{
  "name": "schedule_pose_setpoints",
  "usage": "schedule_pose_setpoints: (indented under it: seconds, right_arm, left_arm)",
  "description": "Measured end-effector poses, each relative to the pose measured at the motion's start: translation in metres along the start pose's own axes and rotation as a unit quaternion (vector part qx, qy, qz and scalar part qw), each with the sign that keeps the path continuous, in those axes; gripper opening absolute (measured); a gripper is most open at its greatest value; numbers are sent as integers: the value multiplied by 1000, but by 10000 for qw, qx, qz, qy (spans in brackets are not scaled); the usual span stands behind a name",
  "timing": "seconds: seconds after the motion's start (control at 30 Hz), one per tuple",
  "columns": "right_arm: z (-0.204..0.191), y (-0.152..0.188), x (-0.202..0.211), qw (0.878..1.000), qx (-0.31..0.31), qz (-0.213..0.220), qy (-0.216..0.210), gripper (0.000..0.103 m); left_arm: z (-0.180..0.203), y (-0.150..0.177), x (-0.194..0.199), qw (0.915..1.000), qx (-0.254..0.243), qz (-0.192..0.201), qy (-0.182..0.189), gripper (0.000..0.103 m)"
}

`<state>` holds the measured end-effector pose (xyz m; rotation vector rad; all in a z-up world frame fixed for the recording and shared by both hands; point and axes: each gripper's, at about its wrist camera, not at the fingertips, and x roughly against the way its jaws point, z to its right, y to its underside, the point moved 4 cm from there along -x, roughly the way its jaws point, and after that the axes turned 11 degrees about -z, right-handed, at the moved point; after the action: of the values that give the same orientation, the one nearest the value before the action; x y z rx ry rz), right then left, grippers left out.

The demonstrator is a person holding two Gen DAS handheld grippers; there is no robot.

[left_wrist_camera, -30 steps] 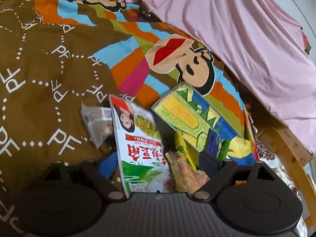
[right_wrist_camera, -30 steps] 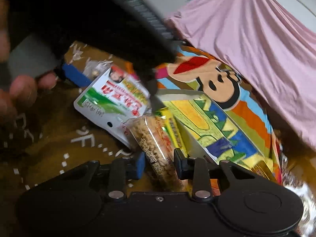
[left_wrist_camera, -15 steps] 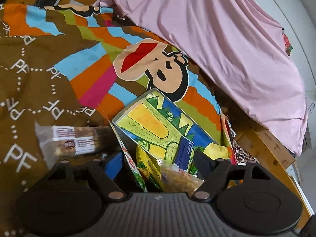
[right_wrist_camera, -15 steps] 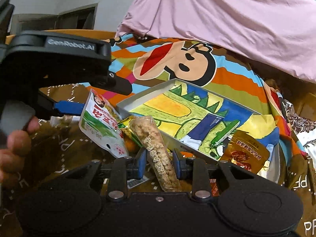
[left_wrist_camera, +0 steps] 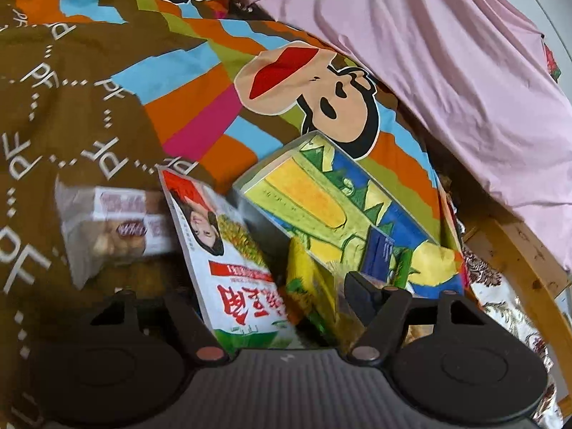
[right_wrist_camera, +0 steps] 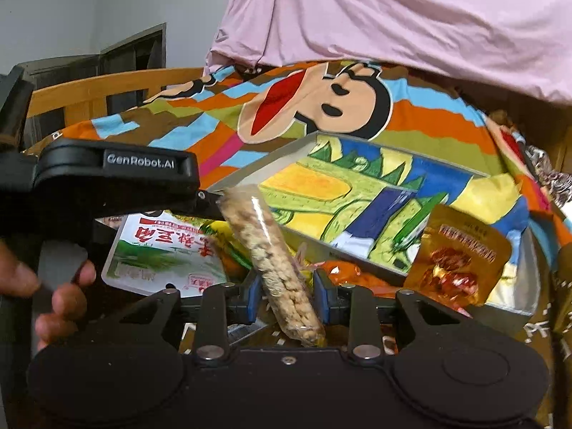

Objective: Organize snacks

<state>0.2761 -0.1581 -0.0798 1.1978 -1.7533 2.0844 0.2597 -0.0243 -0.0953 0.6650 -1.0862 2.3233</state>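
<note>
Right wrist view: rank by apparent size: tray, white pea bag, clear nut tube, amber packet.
1. Tray
2. White pea bag, partly hidden
3. Amber packet and clear nut tube: similar; tube sits nearer the camera, so unranked.

A brown quilt printed with white "PF" letters, bright zigzag stripes and a cartoon monkey face [left_wrist_camera: 314, 93] covers the bed. A rumpled pale pink sheet [left_wrist_camera: 447, 60] lies heaped along its far side — overlapping the striped part. A light wooden bed rail [right_wrist_camera: 107, 89] runs behind the quilt, with a grey-white wall [right_wrist_camera: 71, 10] and a dark doorway [right_wrist_camera: 139, 53] beyond.
</note>
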Motion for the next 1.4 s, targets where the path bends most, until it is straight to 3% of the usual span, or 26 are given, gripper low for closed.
schedule_pose_setpoints:
  seconds: [0.2,0.33,0.5,0.6,0.73,1.03,1.1,1.4]
  right_arm:
    - [-15,6,-5,9985,472,27,261,38]
    - [-31,10,-10,9915,1068,96,742,42]
    - [-51,16,-10,9732,1877,324,1288,42]
    - [-59,19,-13,9671,2165,299,1302,26]
    - [-60,18,-11,9648,2228,340,1355,23]
    - [-77,21,3,9413,2868,645,1657,21]
    - [-83,21,9,9314,3088,783,1760,21]
    - [-91,20,27,9083,3491,1063,2045,21]
  left_arm:
    - [-8,6,4,9995,-279,64,-149,47]
    - [-12,7,7,9995,-291,71,-29,47]
    - [-13,9,6,9994,-330,98,-54,42]
    - [-15,7,5,9996,-241,74,-106,38]
    - [-7,8,9,9989,-428,71,-201,26]
    - [26,8,32,9908,-1161,245,-653,15]
    - [29,5,39,9899,-1209,267,-683,9]
    - [30,-2,68,9889,-1168,294,-872,9]
